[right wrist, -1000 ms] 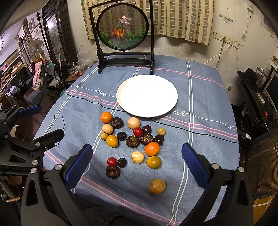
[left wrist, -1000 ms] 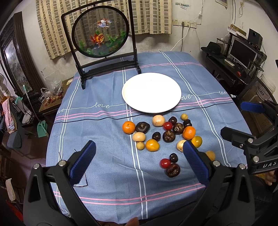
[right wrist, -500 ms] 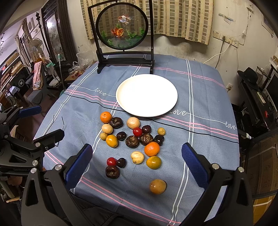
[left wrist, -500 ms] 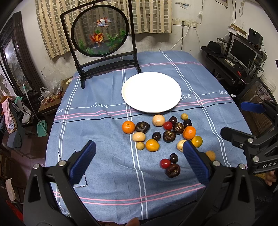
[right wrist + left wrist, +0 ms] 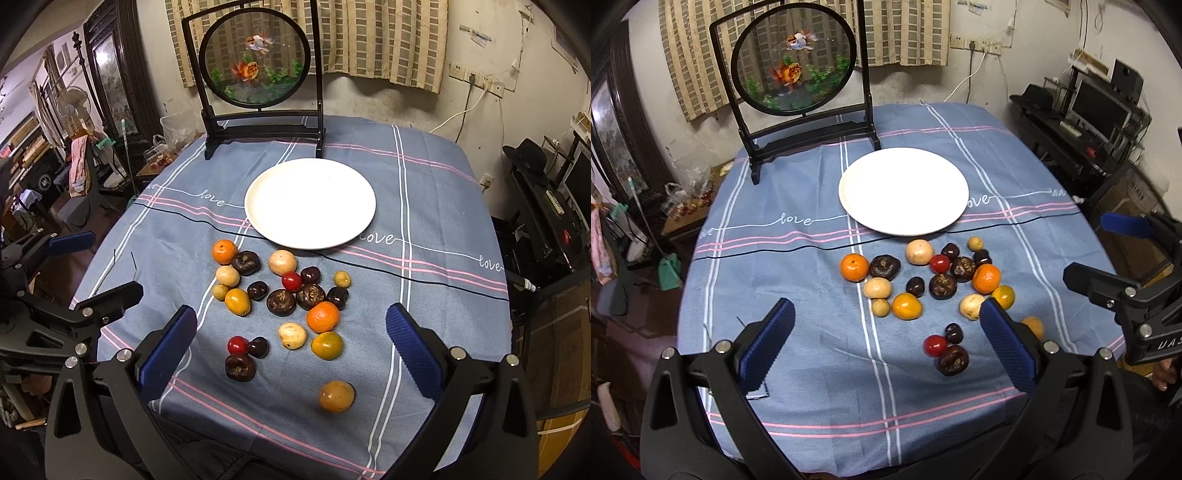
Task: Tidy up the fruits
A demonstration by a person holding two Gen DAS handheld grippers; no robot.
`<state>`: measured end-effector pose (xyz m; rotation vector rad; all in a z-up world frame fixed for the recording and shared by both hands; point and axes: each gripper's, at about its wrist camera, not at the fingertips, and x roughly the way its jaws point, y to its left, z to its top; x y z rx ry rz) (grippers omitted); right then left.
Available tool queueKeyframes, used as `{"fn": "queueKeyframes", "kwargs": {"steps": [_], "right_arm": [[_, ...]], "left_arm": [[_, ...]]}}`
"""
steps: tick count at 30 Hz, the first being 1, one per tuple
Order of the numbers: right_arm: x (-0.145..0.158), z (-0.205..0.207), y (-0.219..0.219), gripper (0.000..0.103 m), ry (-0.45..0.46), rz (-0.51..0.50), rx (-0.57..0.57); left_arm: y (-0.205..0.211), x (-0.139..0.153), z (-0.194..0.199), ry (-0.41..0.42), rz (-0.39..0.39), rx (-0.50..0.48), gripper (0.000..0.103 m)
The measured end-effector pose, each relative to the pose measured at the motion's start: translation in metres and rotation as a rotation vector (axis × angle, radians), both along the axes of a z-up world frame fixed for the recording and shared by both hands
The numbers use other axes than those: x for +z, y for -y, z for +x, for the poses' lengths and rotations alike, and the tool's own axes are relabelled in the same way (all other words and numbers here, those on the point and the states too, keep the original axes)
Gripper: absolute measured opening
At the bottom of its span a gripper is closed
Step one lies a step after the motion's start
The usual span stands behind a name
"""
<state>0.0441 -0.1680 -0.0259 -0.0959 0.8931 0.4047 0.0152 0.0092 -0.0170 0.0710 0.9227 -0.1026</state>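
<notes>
Left wrist view: next to nothing has changed since a second ago. The left gripper (image 5: pixel 886 339) hangs over the near tablecloth (image 5: pixel 798 280), fingers spread wide and holding nothing. The right gripper (image 5: pixel 291 345) is likewise released and empty. The white plate (image 5: pixel 849 192) holds no fruit. The fruits (image 5: pixel 288 302) lie loose on the cloth just in front of it.

A blue tablecloth (image 5: pixel 436 206) crossed by pink and white stripes carries a plain white plate (image 5: pixel 310 203), orange tangerines (image 5: pixel 322 316), red cherry tomatoes (image 5: pixel 291 281), dark brown chestnuts (image 5: pixel 281 302) and pale tan fruits (image 5: pixel 282 262), beneath blue-padded black claws.
</notes>
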Motion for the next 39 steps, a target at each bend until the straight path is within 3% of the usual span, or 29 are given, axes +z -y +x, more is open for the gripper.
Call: {"fn": "queueKeyframes", "kwargs": {"steps": [3, 6, 8, 11, 18, 22, 26, 32, 39], "right_arm": [[0.009, -0.003, 0.013, 0.102, 0.048, 0.067, 0.005], [0.031, -0.02, 0.044, 0.102, 0.238, 0.207, -0.005], [0.029, -0.028, 0.057, 0.102, 0.339, 0.19, 0.007], [0.001, -0.015, 0.062, 0.102, 0.21, 0.1, -0.012], [-0.033, -0.023, 0.067, 0.102, 0.128, 0.036, -0.022], [-0.047, -0.029, 0.081, 0.102, 0.08, 0.021, -0.085], [-0.056, -0.033, 0.098, 0.102, 0.044, 0.01, -0.149], [-0.059, -0.038, 0.114, 0.102, 0.036, 0.019, -0.215], [-0.059, -0.034, 0.113, 0.102, 0.02, 0.018, -0.217]], "left_arm": [[-0.01, -0.011, -0.001, 0.024, -0.008, -0.025, 0.101], [-0.015, -0.038, 0.0, 0.013, 0.021, -0.078, 0.101], [-0.018, -0.059, 0.003, -0.019, 0.019, -0.083, 0.101], [-0.022, -0.087, 0.012, -0.096, -0.006, -0.084, 0.101], [-0.036, -0.141, 0.045, -0.216, -0.112, -0.042, 0.101], [-0.043, -0.165, 0.066, -0.218, -0.062, 0.013, 0.101], [-0.045, -0.18, 0.086, -0.221, 0.006, 0.001, 0.101], [-0.044, -0.194, 0.104, -0.242, -0.025, -0.038, 0.099], [-0.051, -0.198, 0.112, -0.209, -0.129, -0.038, 0.061]]}}
